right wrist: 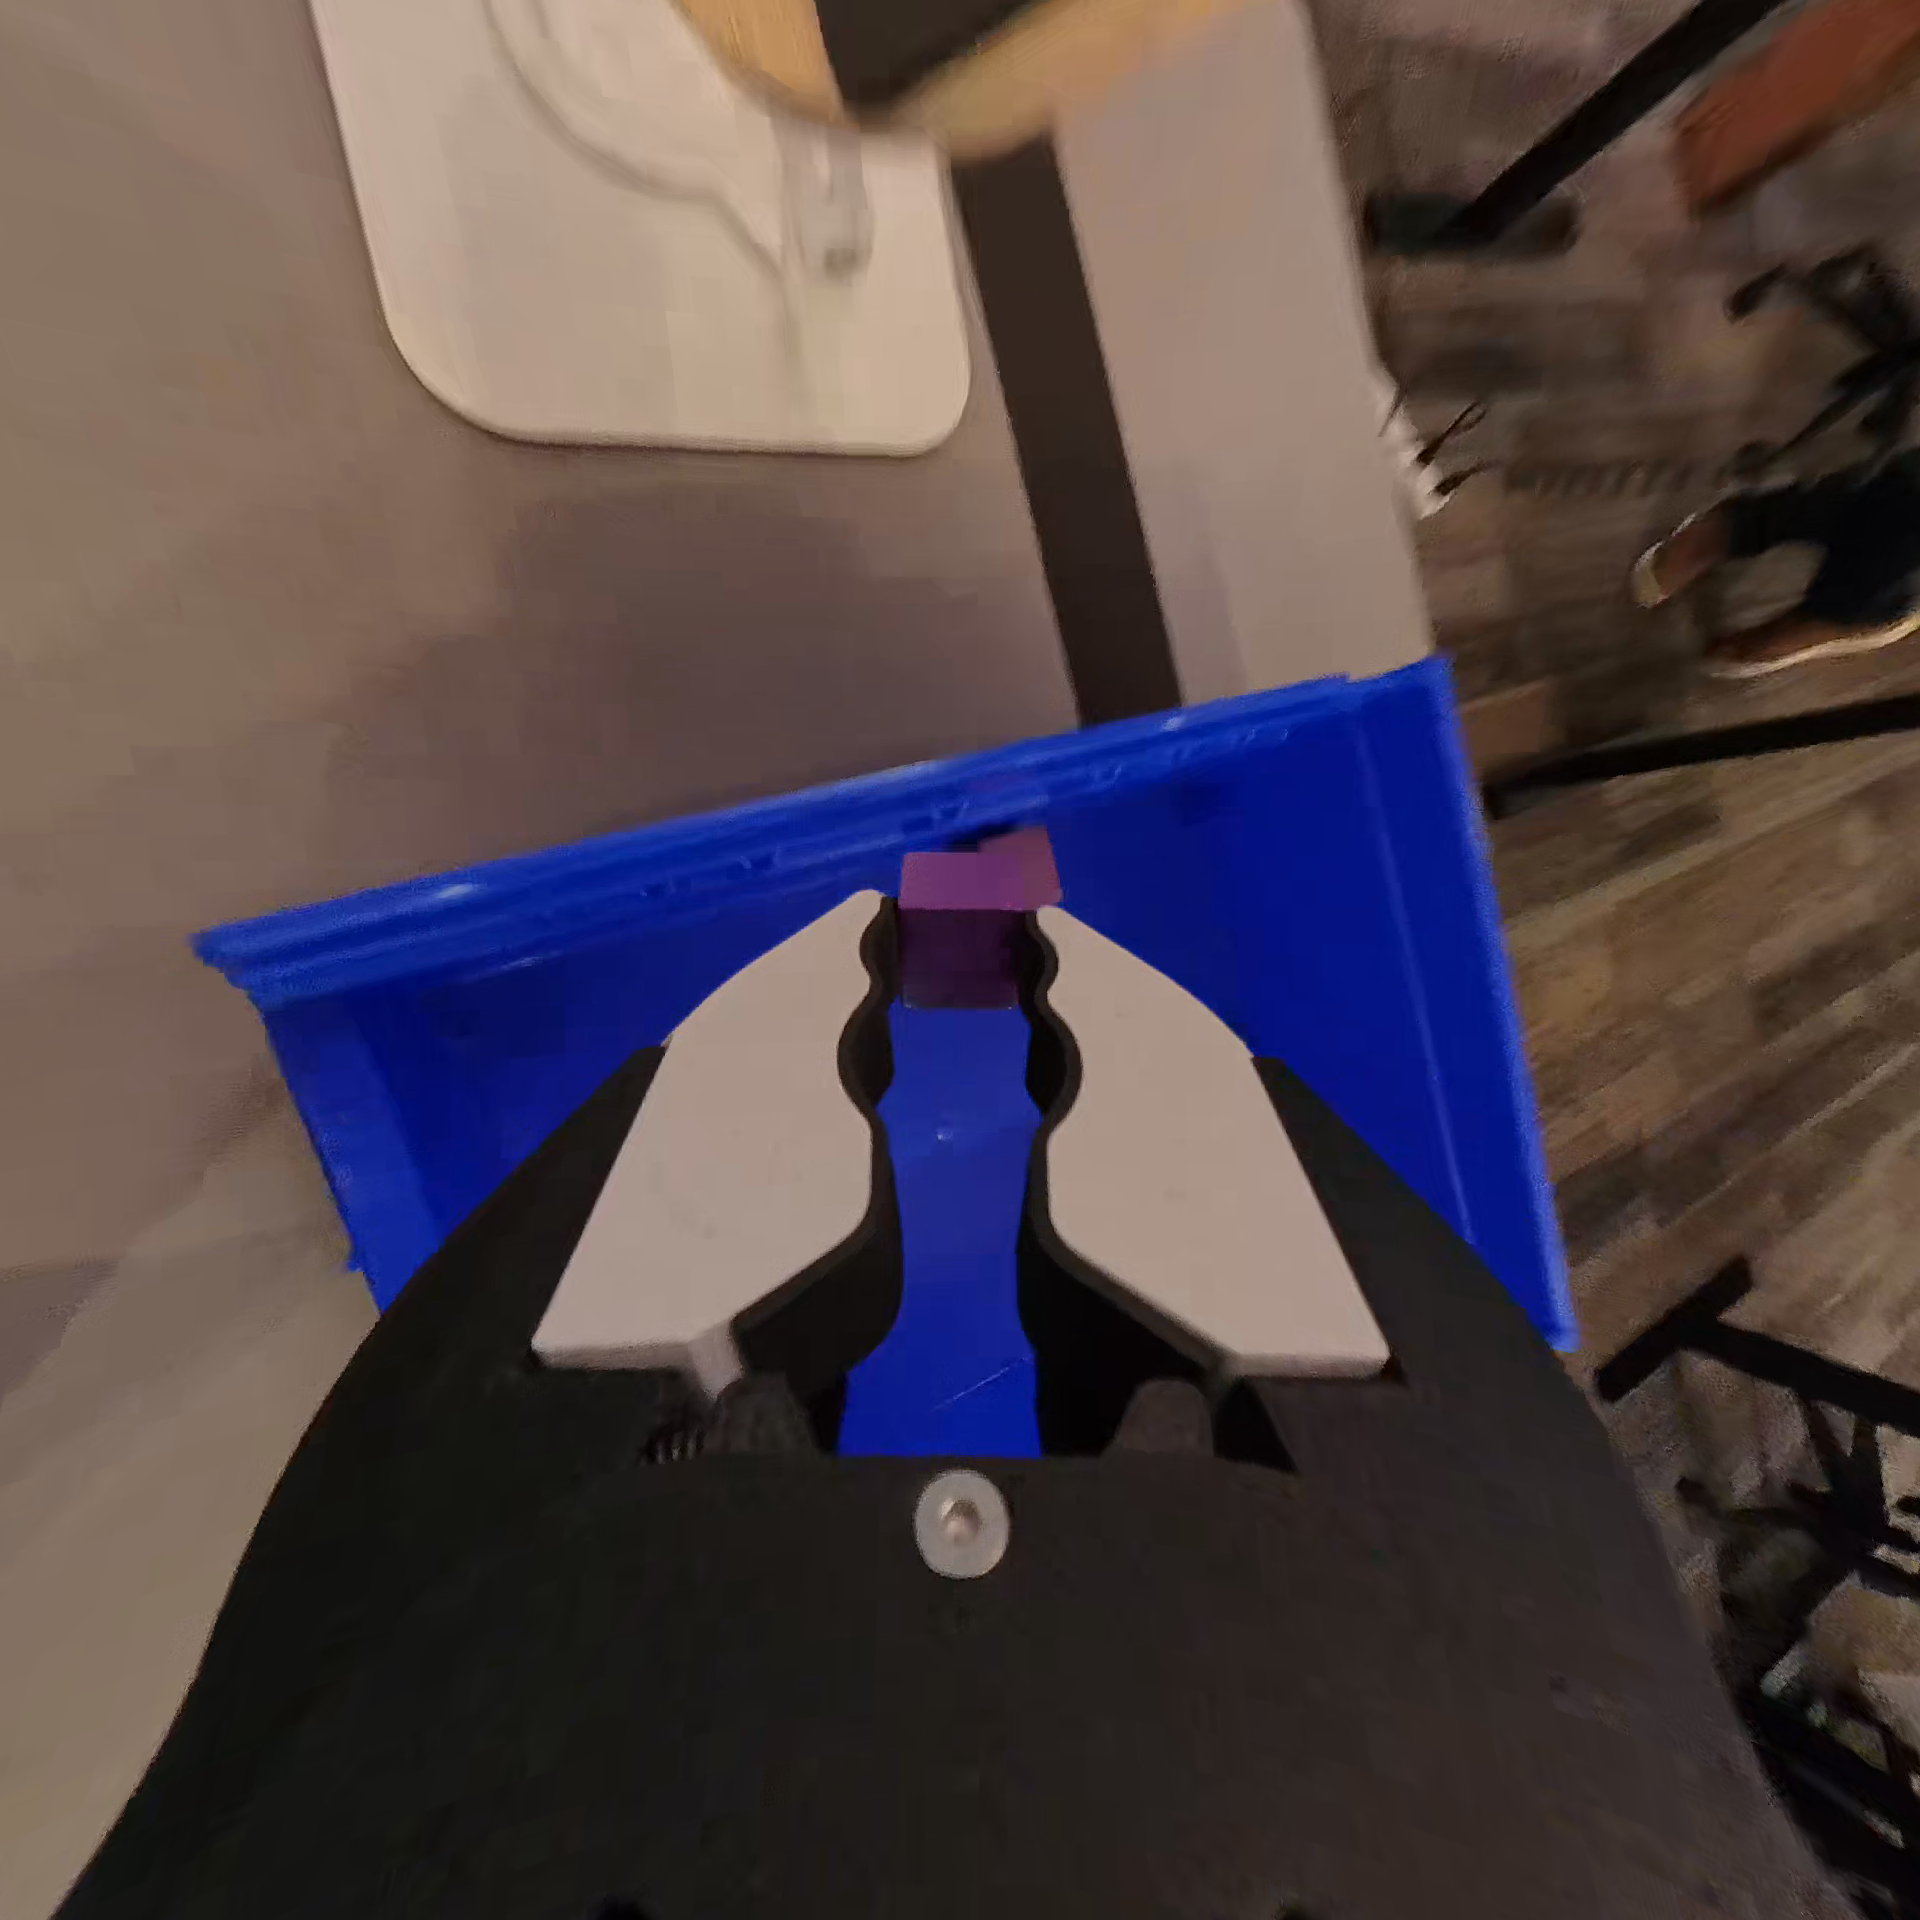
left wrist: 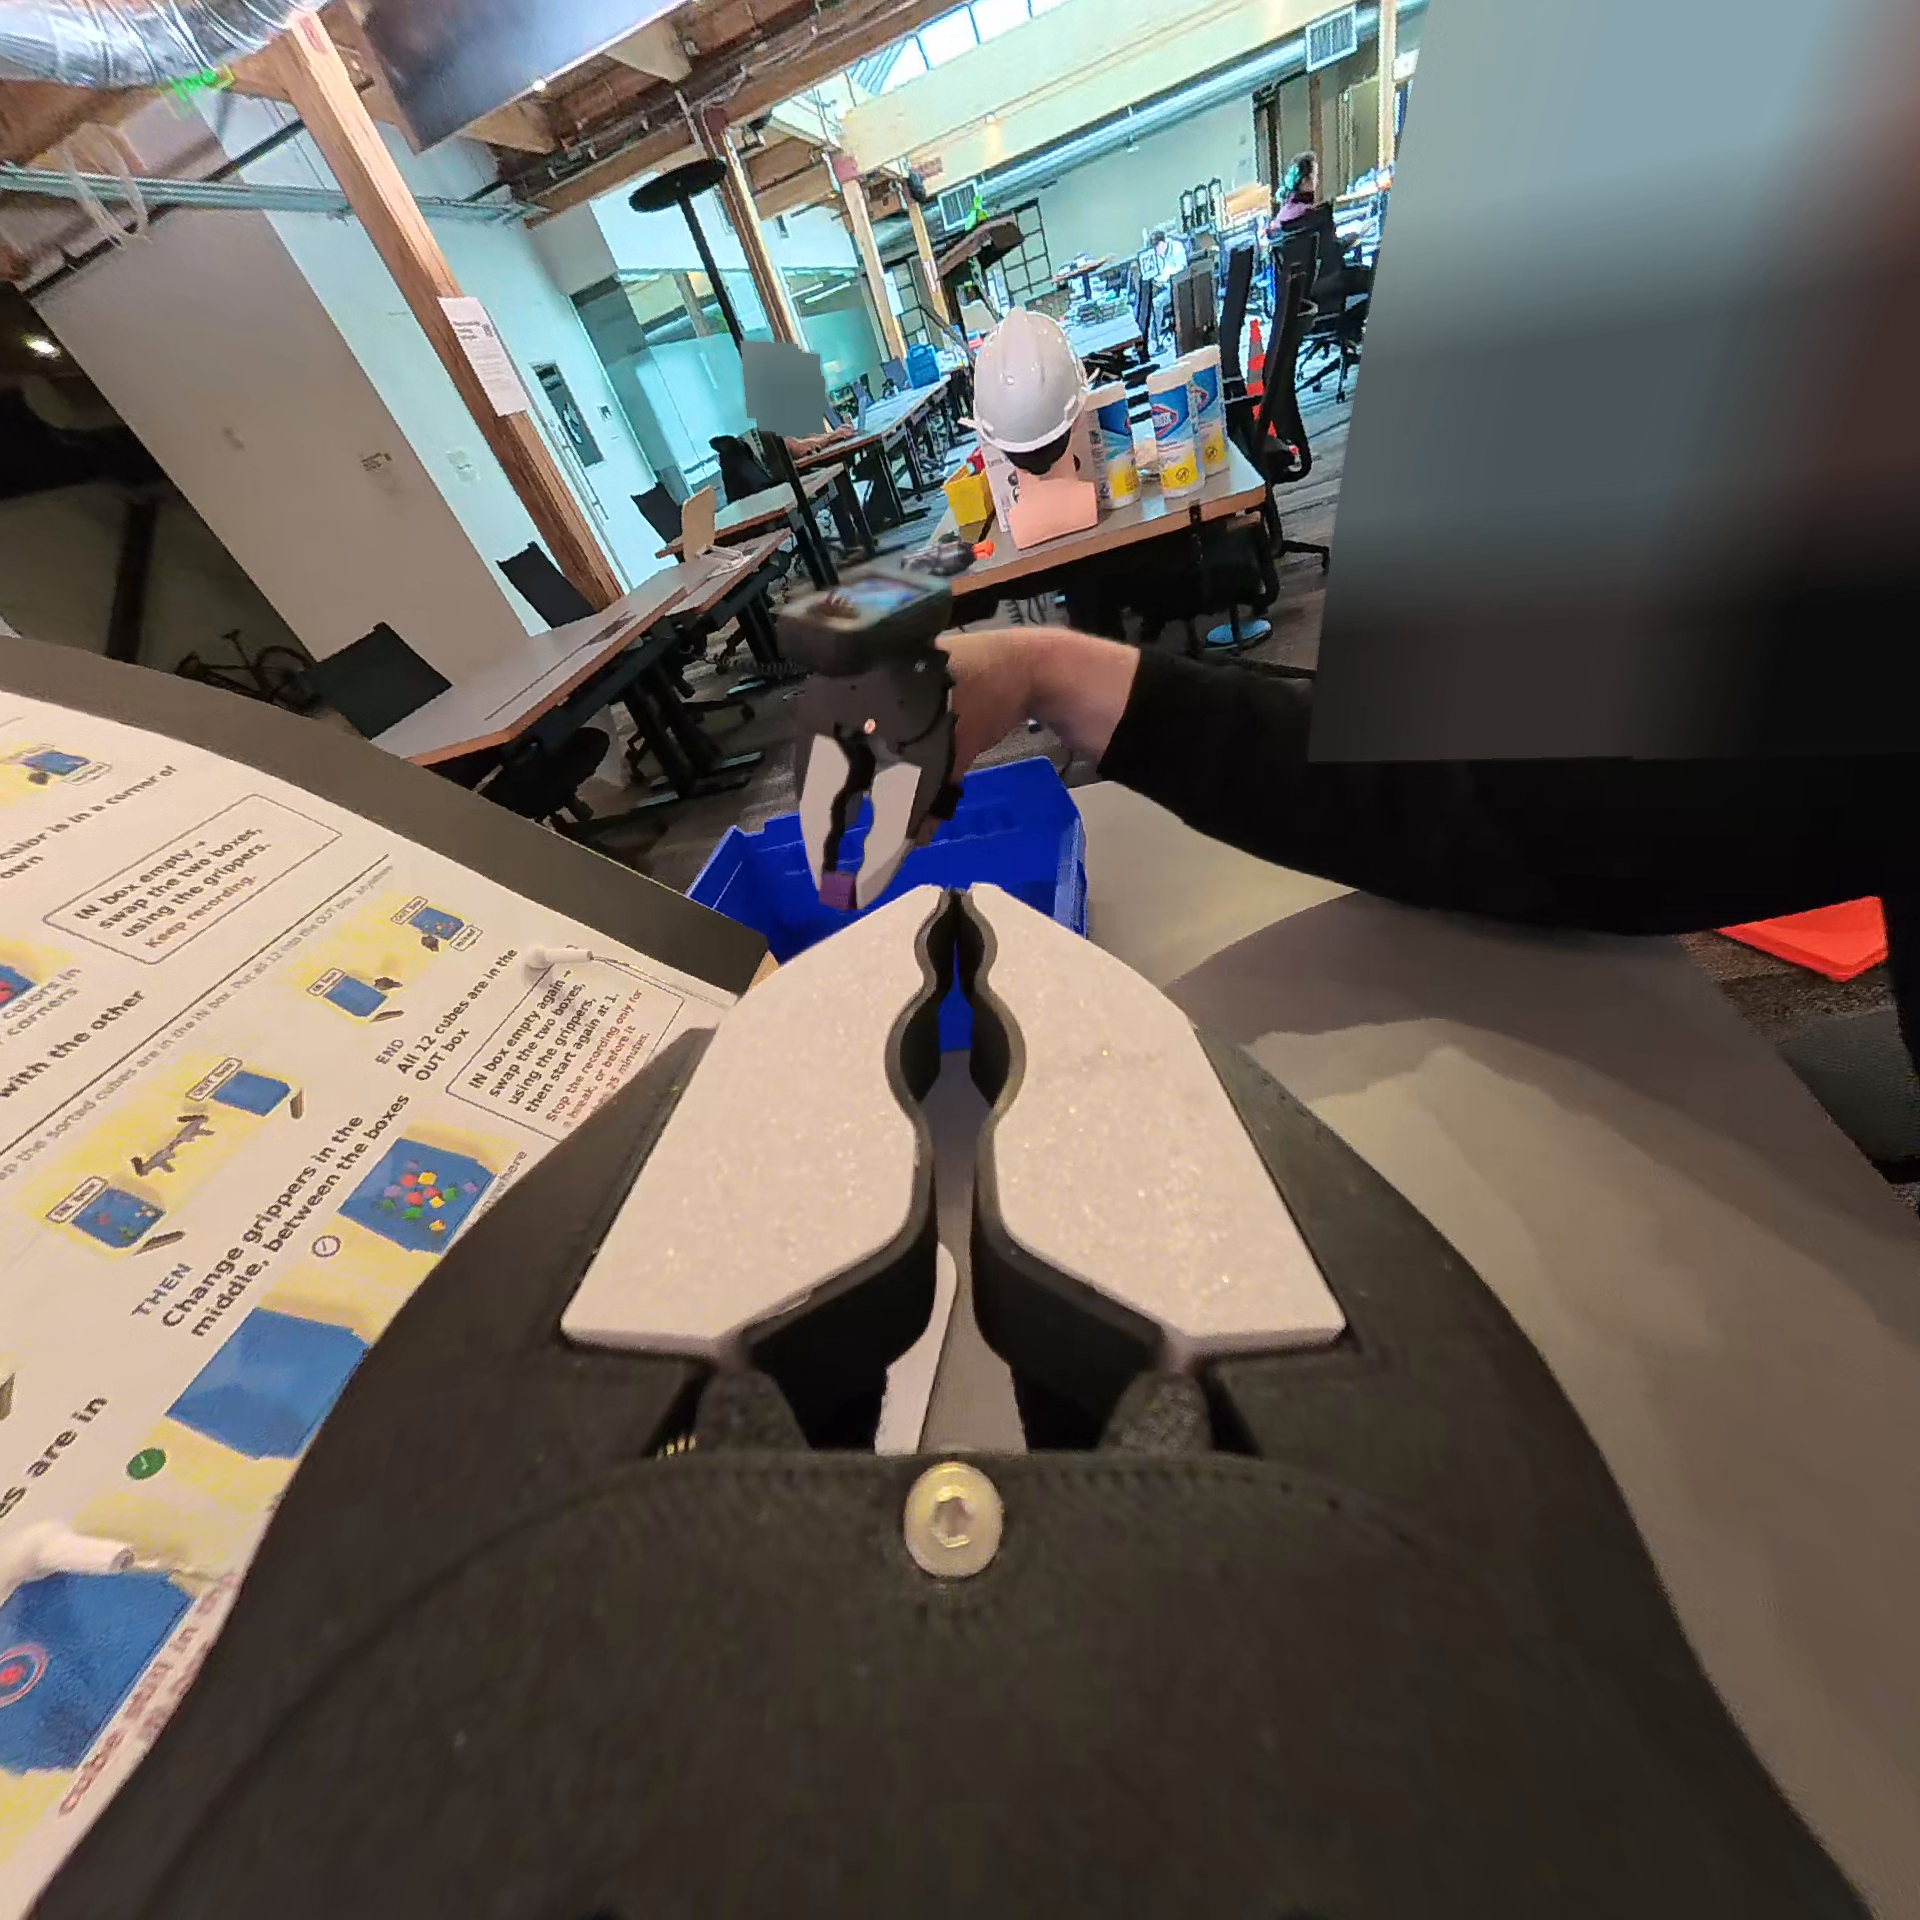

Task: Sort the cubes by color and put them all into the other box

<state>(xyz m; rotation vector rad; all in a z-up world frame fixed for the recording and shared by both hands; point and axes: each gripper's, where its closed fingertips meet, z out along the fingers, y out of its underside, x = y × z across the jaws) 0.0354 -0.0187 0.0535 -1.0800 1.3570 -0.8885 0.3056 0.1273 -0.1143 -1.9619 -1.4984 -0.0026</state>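
My right gripper [right wrist: 961, 951] is shut on a purple cube [right wrist: 954, 935] and holds it inside a blue box [right wrist: 1299, 904], close to its far wall. A second purple cube [right wrist: 1023, 862] lies just behind it against that wall. In the left wrist view the right gripper [left wrist: 854, 883] shows with the purple cube [left wrist: 837, 890] at its tips, reaching down into the blue box [left wrist: 1023, 842]. My left gripper [left wrist: 956, 914] is shut and empty, held above the table in front of the box. The box's floor is mostly hidden.
A printed instruction sheet [left wrist: 260, 1091] lies on the table at the left. A white rounded pad [right wrist: 665, 260] lies beyond the box on the grey table [right wrist: 260, 623]. The table edge and floor [right wrist: 1714, 831] are right of the box. A person's sleeve [left wrist: 1455, 790] reaches in from the right. Across from one pair of fingers to the other is roughly 35 cm.
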